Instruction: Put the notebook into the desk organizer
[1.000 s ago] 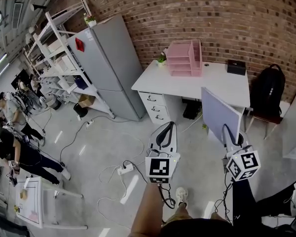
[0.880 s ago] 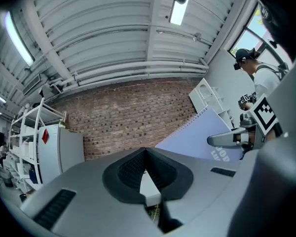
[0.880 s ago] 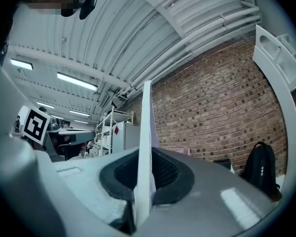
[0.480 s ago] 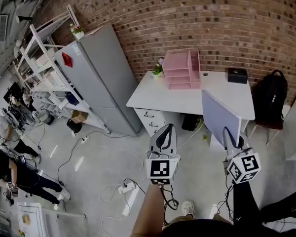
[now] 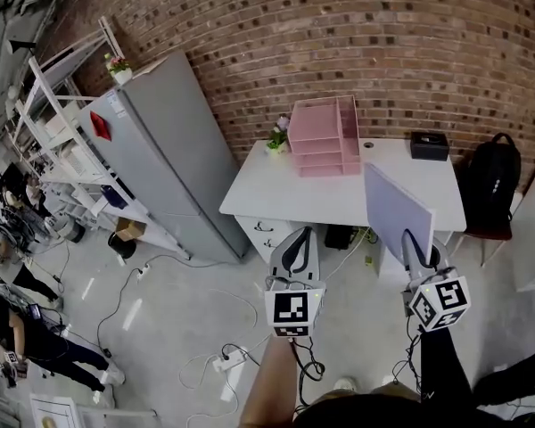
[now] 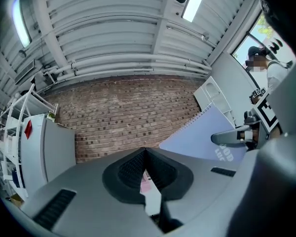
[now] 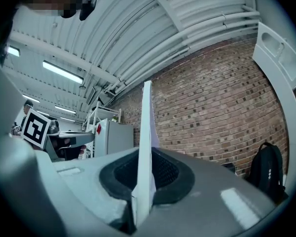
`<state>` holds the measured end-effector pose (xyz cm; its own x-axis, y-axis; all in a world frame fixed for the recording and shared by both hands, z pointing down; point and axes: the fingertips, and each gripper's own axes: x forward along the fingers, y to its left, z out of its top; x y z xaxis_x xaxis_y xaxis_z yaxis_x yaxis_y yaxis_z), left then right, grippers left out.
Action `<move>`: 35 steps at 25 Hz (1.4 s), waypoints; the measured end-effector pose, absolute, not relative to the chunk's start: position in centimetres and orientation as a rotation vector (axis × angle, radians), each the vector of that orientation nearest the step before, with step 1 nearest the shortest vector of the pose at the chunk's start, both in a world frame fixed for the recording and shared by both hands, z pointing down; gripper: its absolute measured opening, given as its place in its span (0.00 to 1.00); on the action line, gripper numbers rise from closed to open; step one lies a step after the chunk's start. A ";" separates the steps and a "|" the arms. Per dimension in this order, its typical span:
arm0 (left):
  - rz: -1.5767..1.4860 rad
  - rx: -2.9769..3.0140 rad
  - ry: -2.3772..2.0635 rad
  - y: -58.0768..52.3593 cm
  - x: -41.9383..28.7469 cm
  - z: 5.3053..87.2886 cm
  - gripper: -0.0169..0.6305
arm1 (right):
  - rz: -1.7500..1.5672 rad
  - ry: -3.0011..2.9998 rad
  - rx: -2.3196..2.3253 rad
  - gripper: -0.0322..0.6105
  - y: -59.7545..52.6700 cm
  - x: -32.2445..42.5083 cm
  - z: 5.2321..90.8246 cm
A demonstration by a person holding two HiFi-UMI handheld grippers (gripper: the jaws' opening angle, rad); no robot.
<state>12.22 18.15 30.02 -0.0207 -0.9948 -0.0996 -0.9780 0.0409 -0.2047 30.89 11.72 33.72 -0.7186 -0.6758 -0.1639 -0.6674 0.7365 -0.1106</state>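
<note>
My right gripper (image 5: 416,250) is shut on a pale lilac spiral notebook (image 5: 397,209), held upright in front of the white desk (image 5: 339,194). In the right gripper view the notebook (image 7: 145,147) stands edge-on between the jaws. A pink desk organizer (image 5: 324,137) with several shelves stands at the back of the desk against the brick wall. My left gripper (image 5: 295,250) hangs to the left of the notebook with its jaws shut and nothing between them. The left gripper view shows the notebook (image 6: 207,135) off to the right.
A small potted plant (image 5: 276,139) stands left of the organizer and a black box (image 5: 427,144) at the desk's back right. A grey cabinet (image 5: 165,150) and white shelving (image 5: 62,141) are to the left. A black backpack (image 5: 492,185) rests on a chair to the right. Cables (image 5: 223,355) lie on the floor.
The desk and organizer have drawn nearer and shifted in the head view as the person walked toward them. Both grippers keep their pose, the notebook still held.
</note>
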 end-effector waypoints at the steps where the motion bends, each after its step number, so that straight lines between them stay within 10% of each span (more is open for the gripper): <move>1: -0.119 -2.035 2.095 17.8 11.8 30.1 0.04 | -0.071 2.743 -1.076 0.10 11.4 30.4 33.9; 35: -0.196 -2.044 2.106 -0.5 0.3 33.4 0.04 | -0.265 2.746 -0.892 0.10 -8.7 15.9 37.3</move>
